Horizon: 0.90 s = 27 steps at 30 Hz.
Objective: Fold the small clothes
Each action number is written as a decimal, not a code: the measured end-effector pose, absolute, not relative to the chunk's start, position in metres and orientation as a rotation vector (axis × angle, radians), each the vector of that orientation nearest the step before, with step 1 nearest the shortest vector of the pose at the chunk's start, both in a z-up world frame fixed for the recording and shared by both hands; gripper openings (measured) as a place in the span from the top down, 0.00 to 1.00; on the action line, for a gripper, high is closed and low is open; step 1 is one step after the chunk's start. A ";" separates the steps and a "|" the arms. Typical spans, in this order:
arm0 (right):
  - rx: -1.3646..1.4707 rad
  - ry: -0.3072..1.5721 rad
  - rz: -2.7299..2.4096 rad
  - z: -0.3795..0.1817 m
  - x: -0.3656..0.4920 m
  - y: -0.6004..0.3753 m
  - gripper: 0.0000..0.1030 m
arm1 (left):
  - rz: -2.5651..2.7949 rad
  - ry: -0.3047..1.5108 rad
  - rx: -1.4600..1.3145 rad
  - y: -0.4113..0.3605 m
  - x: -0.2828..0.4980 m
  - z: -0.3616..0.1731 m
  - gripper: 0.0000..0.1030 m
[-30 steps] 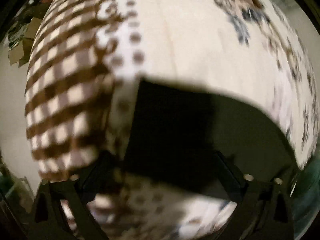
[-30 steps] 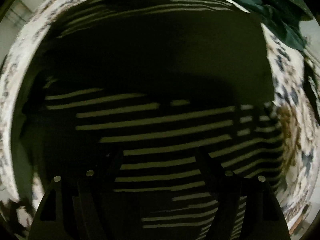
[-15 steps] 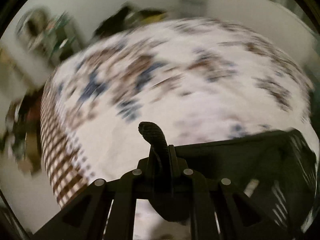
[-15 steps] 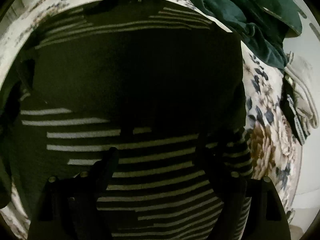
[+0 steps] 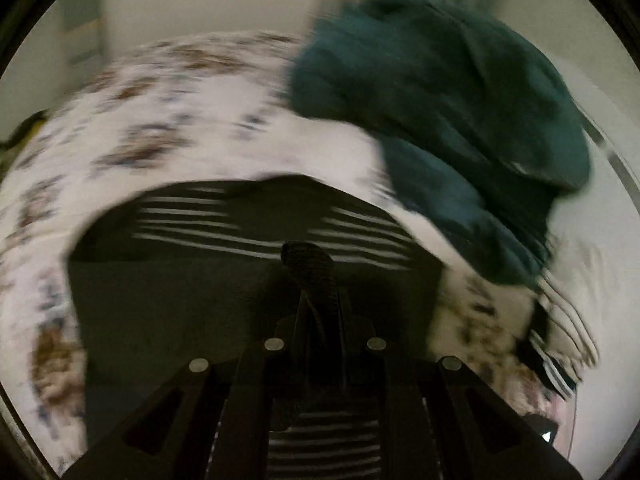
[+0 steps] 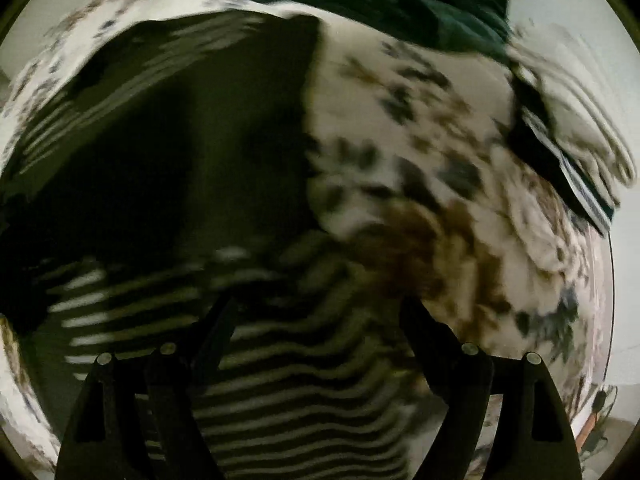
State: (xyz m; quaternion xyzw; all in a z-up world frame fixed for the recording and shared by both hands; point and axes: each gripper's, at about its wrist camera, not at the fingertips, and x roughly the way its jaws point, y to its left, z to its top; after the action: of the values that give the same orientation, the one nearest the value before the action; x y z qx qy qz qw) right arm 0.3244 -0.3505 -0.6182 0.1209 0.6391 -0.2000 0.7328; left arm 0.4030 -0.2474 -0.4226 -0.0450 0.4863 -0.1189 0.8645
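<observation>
Left tool (image 5: 308, 256) pinched on the striped garment (image 5: 180, 300) — right tool (image 6: 320, 312) gapes wide, empty, above it.

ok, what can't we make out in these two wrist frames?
- Left wrist: motion blur smears the floral bedspread and the dark green garment; what kind of garment it is stays unclear.
- Left wrist: the left tool is shut on a fold of the black striped garment, and its frame hides the cloth below.
- Right wrist: the right tool is open; blur hides whether its fingers touch the cloth.
- Right wrist: the striped item at right is unidentifiable.
</observation>
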 end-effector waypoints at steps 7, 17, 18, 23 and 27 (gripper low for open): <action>0.420 1.416 -0.342 -0.619 0.288 -0.393 0.18 | -0.400 1.141 -0.029 -0.296 0.411 -0.457 0.59; 0.557 1.266 -0.254 -0.562 0.324 -0.422 0.18 | 0.044 1.099 -0.002 -0.057 0.428 -0.459 0.09; 0.550 1.256 -0.246 -0.560 0.339 -0.421 0.18 | 0.100 1.115 0.005 -0.033 0.433 -0.470 0.09; 0.428 1.267 -0.262 -0.570 0.435 -0.409 0.18 | 0.236 1.202 -0.049 0.047 0.467 -0.524 0.09; 0.381 1.290 -0.262 -0.567 0.478 -0.392 0.32 | 0.223 1.227 -0.121 0.057 0.493 -0.547 0.09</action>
State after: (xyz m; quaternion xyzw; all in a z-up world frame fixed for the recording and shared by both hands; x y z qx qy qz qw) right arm 0.4782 -0.3921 -0.5668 0.1758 0.5959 -0.1211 0.7742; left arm 0.4928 0.0575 -0.5470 -0.0568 0.5741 0.1043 0.8101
